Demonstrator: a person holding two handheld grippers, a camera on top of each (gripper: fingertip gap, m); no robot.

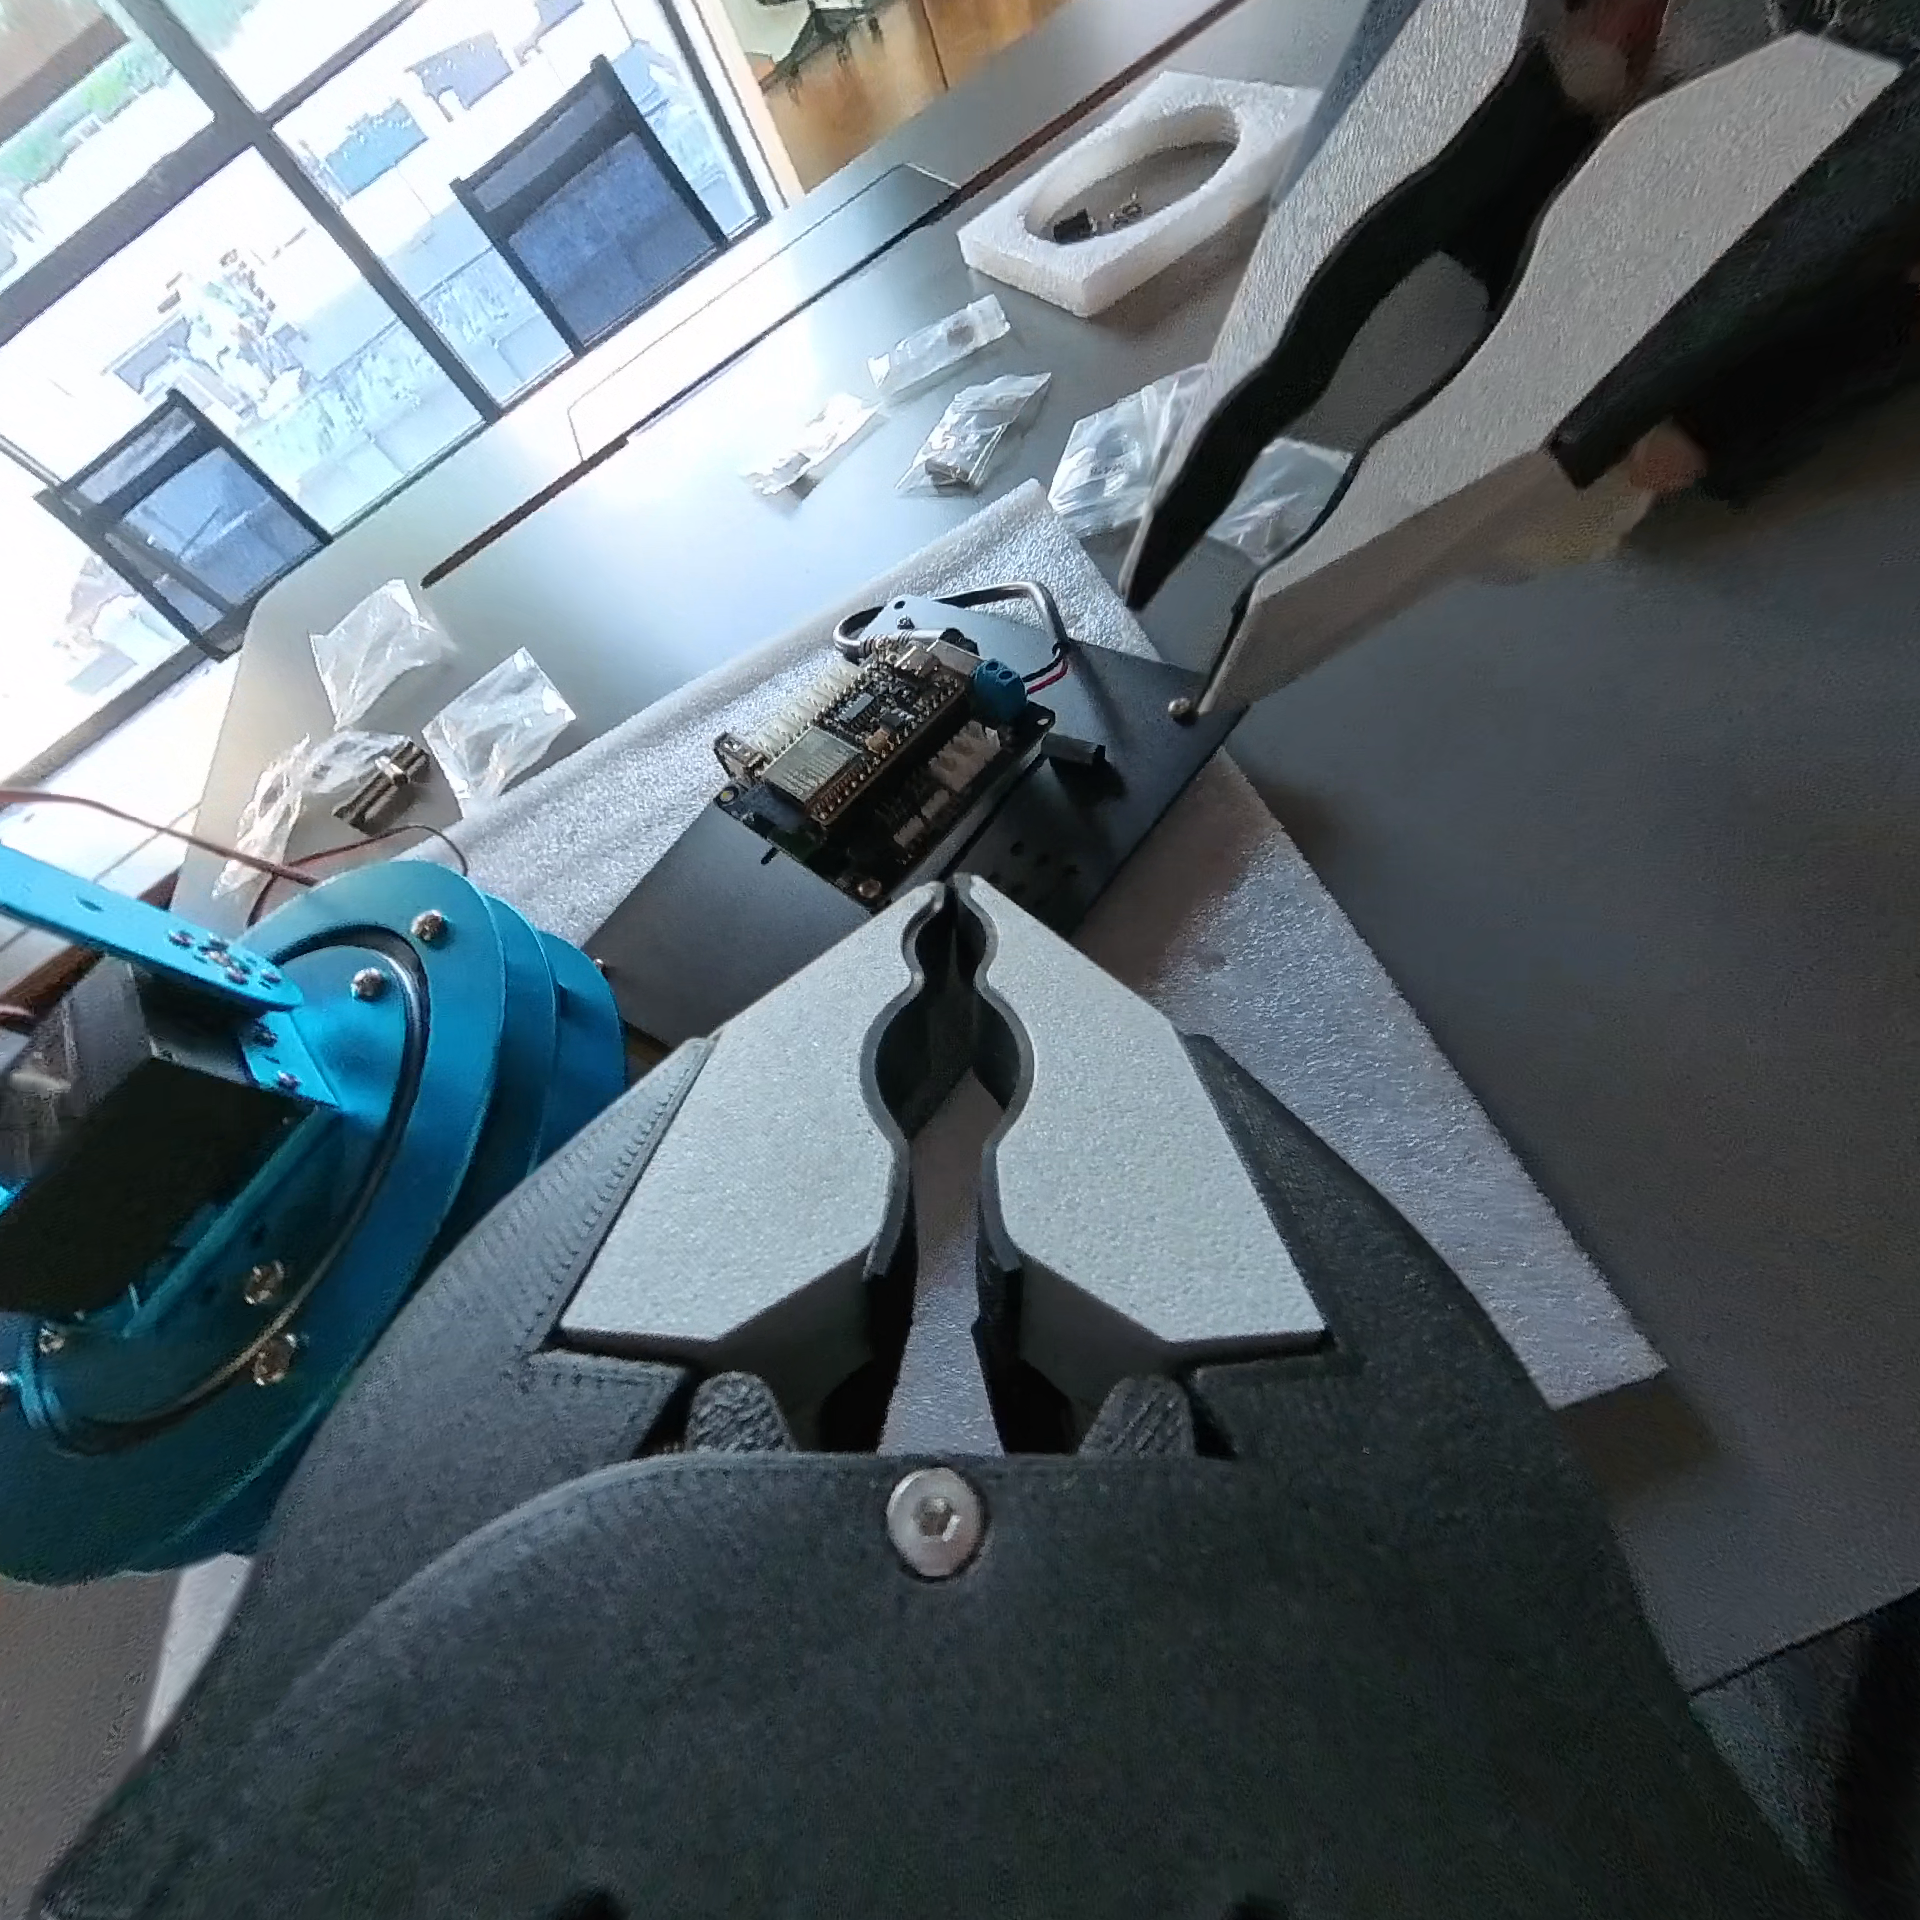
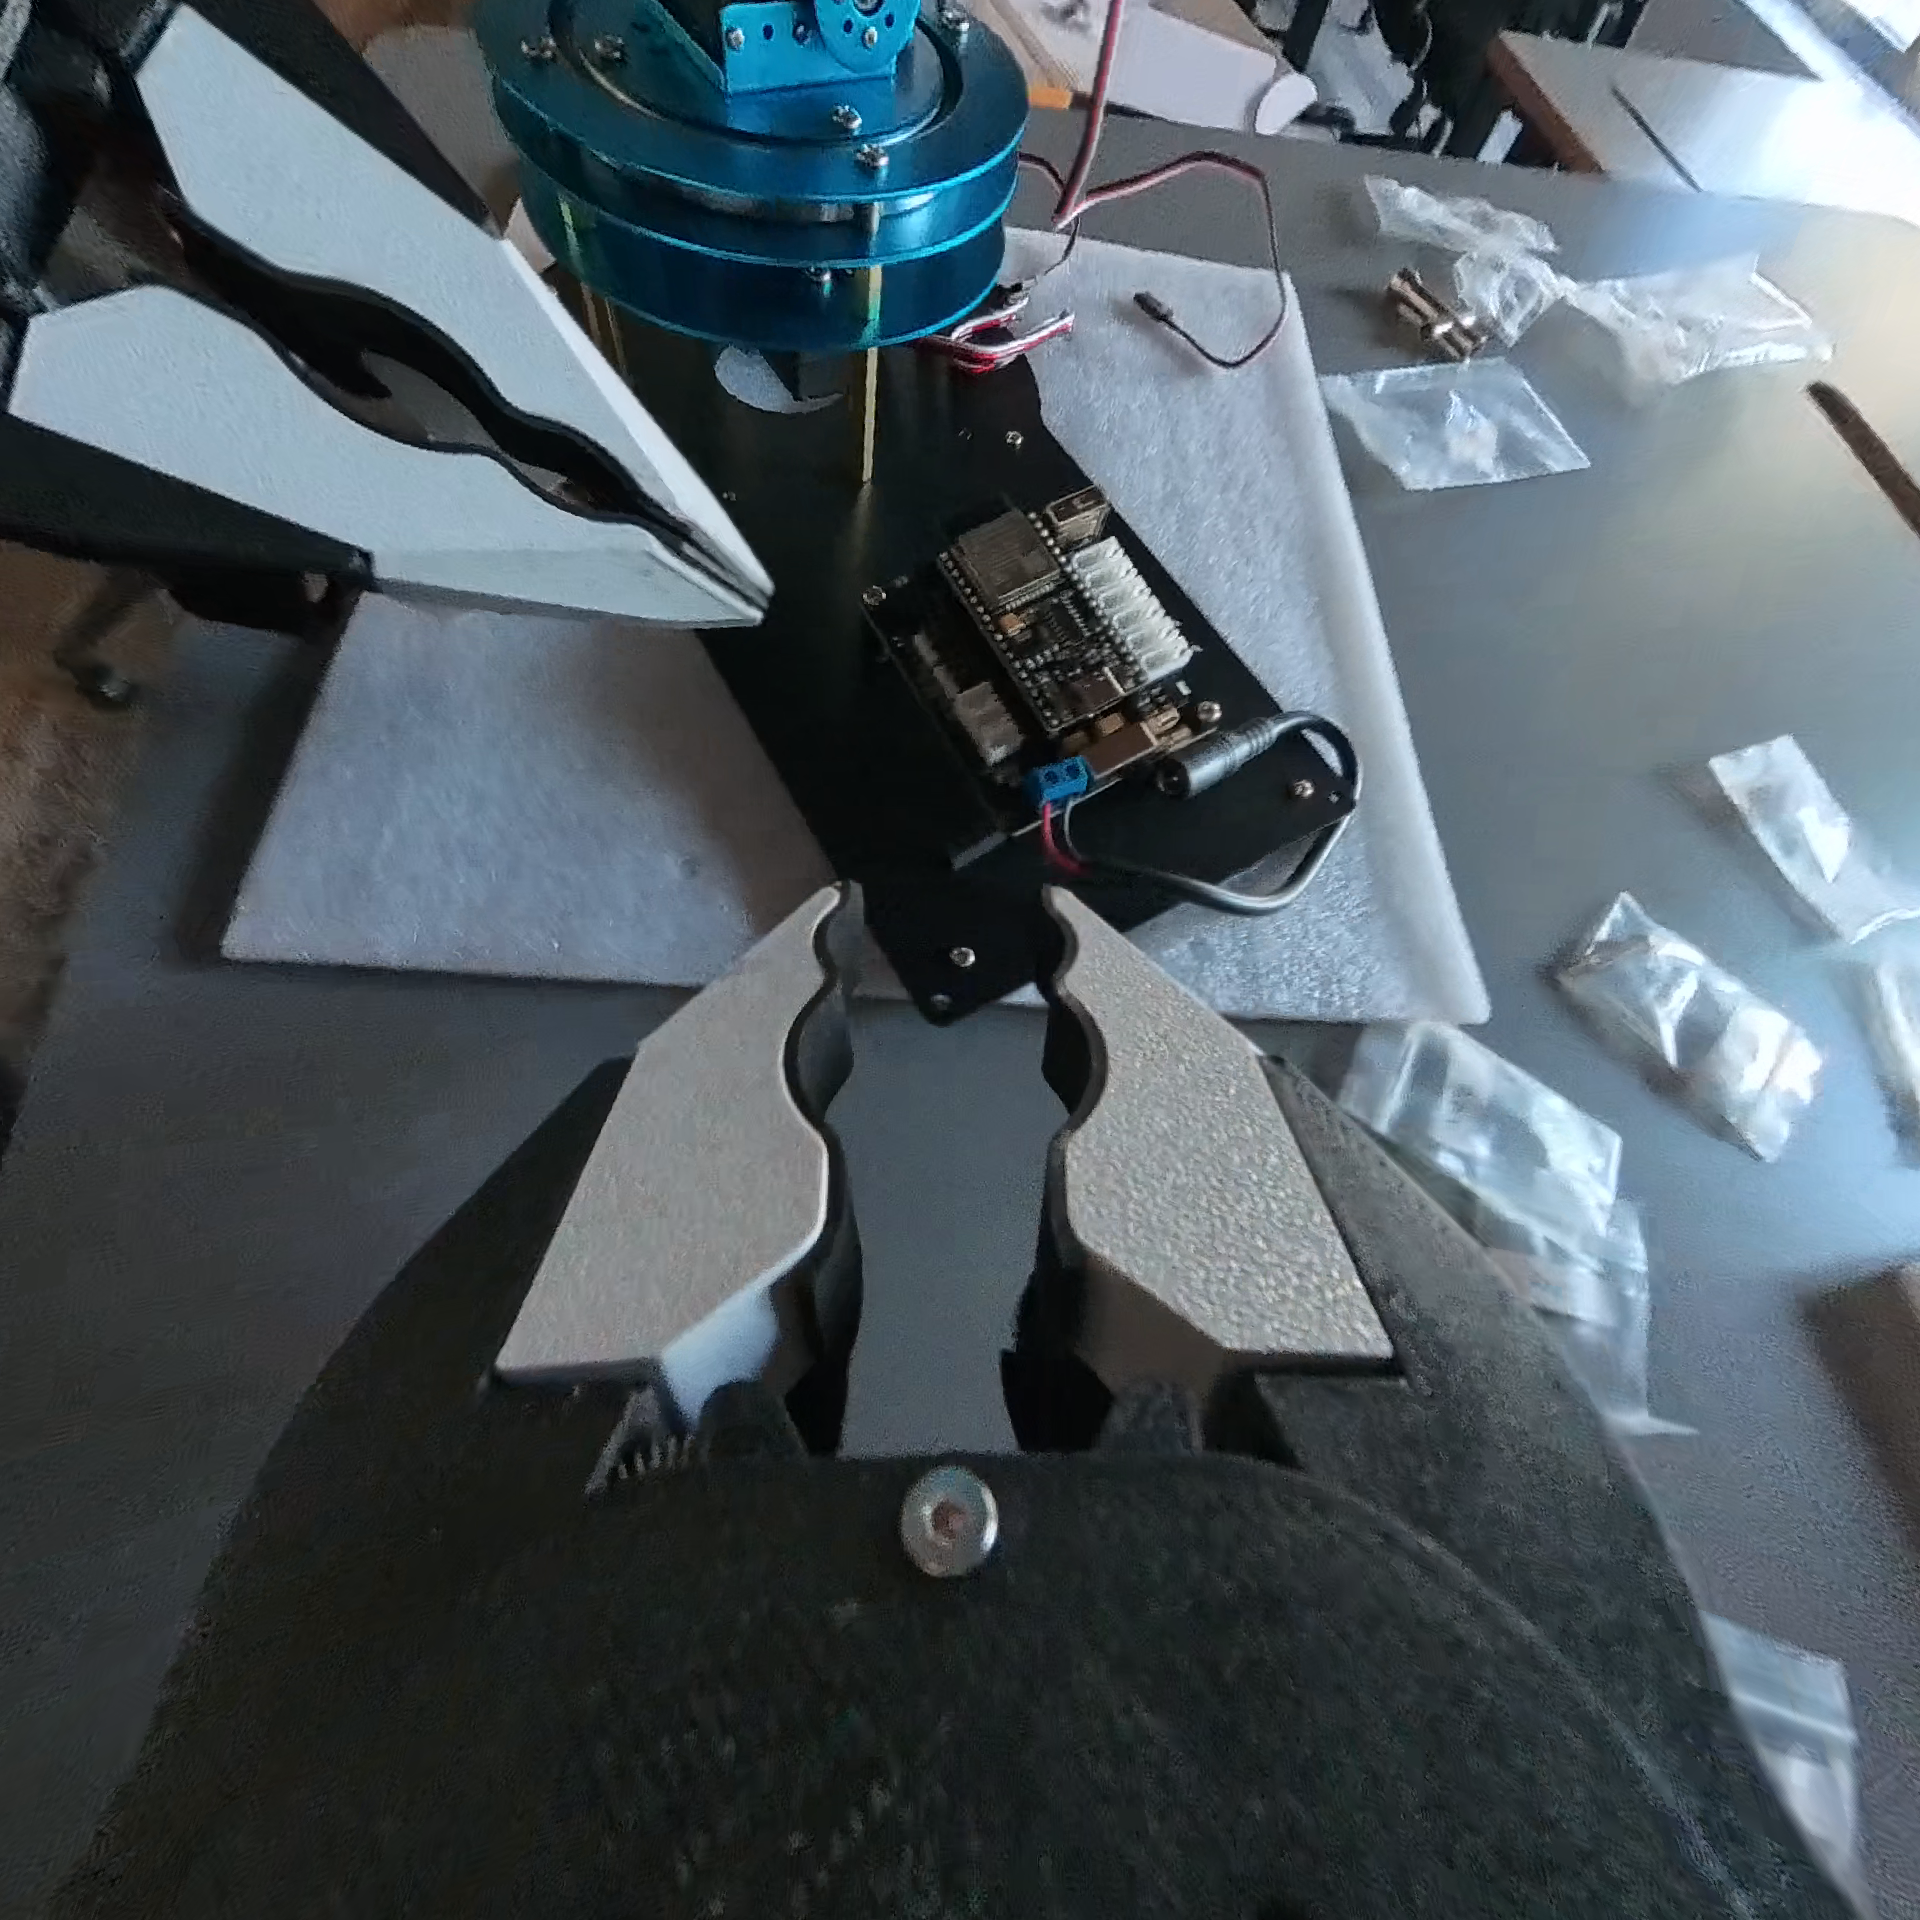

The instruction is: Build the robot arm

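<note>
The grey table point(image 2: 312, 1195) carries a white foam sheet point(image 2: 499, 790) under a black base plate point(image 2: 790, 748) bearing a blue turntable point(image 2: 758, 208) and a circuit board point(image 2: 1039, 665). The left gripper point(image 1: 951, 894) is clenched and empty, its tips just short of the board. The right gripper point(image 2: 940, 914) is released, straddling the plate's corner.

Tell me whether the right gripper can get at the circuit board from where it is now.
Probably yes. The right gripper is open at the end of the black plate, facing the circuit board. Only the power cable lies near its path; the left gripper sits off to the side.
</note>
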